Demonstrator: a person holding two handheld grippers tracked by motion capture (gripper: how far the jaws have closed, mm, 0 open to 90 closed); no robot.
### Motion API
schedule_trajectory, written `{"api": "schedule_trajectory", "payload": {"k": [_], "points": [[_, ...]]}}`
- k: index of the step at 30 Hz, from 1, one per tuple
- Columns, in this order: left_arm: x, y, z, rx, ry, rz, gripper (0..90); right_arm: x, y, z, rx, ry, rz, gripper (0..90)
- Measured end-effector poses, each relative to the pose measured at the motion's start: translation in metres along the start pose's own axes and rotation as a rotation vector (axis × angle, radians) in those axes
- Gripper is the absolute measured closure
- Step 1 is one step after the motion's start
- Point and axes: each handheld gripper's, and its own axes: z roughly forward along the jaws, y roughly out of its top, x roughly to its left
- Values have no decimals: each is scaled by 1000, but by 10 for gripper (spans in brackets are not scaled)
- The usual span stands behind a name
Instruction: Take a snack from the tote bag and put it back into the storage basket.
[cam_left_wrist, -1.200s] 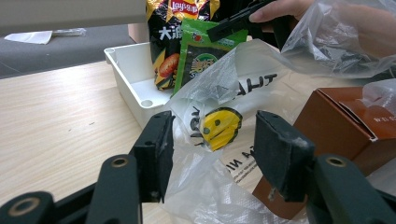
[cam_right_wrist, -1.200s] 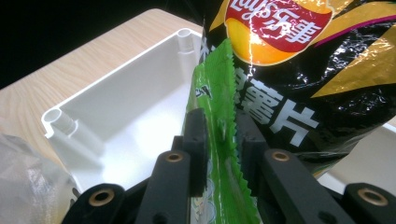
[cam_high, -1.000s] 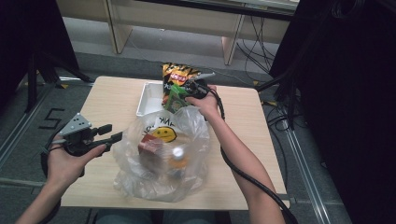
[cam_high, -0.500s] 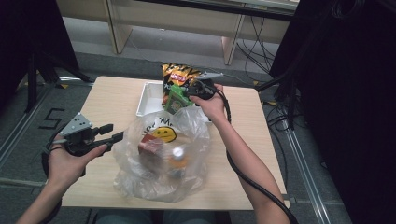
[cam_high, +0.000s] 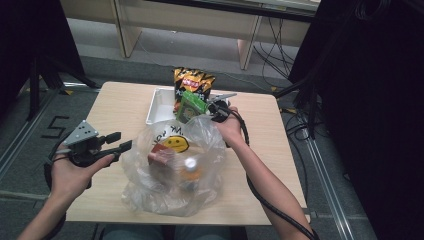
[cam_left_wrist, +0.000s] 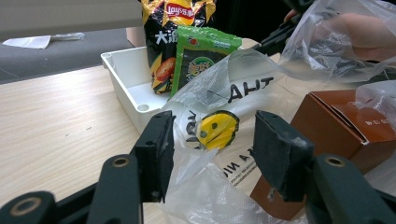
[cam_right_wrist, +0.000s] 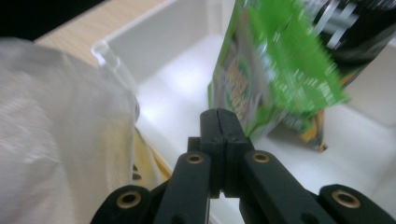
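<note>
Two snack packs stand in the white plastic tray (cam_high: 159, 107): a glossy black chip bag (cam_high: 192, 82) and a flat green packet (cam_high: 190, 106). The right gripper (cam_right_wrist: 219, 122) pinches that packet's corner, jaws together. The left gripper (cam_left_wrist: 210, 147) gapes around the crinkly clear bag (cam_high: 170, 175), whose brown box (cam_left_wrist: 341, 126) is half hidden.

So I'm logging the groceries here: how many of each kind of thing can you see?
Snack packets: 2, Lay's chips bag and green packet
Brown box: 1
Bottle: 1
Plastic bag: 1
White tray: 1
Total: 6
</note>
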Motion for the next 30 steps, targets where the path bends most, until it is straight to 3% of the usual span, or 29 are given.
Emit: {"api": "schedule_trajectory", "payload": {"k": [1,5,6,7,8,12,15,16,17,18,19,30], "points": [[0,0,0,0,1,-1,480,0,-1,4,36,4,10,900],[2,-2,0,0,0,-8,480,-7,-3,16,64,-41,-13,900],[3,-2,0,2,3,-6,480,-7,-3,16,66,-43,5,899],[3,-2,0,2,4,-7,480,-8,-4,18,46,-40,18,898],[4,-2,0,-3,0,-8,480,-10,-3,18,42,-59,-1,898],[3,-2,-1,2,5,-6,480,-12,0,17,5,-69,33,900],[3,-2,-1,2,2,-6,480,-15,2,16,-34,-85,15,900],[3,-2,0,2,2,-6,480,-13,2,15,-39,-92,51,900],[3,-2,0,3,1,-6,480,-14,3,13,-27,-98,47,900],[3,-2,0,3,1,-6,480,-14,2,15,-64,-106,64,900],[3,-2,0,3,1,-5,480,-15,2,14,-45,-105,42,900],[3,-2,0,0,-6,-6,481,-20,10,16,-42,-125,50,900]]}}
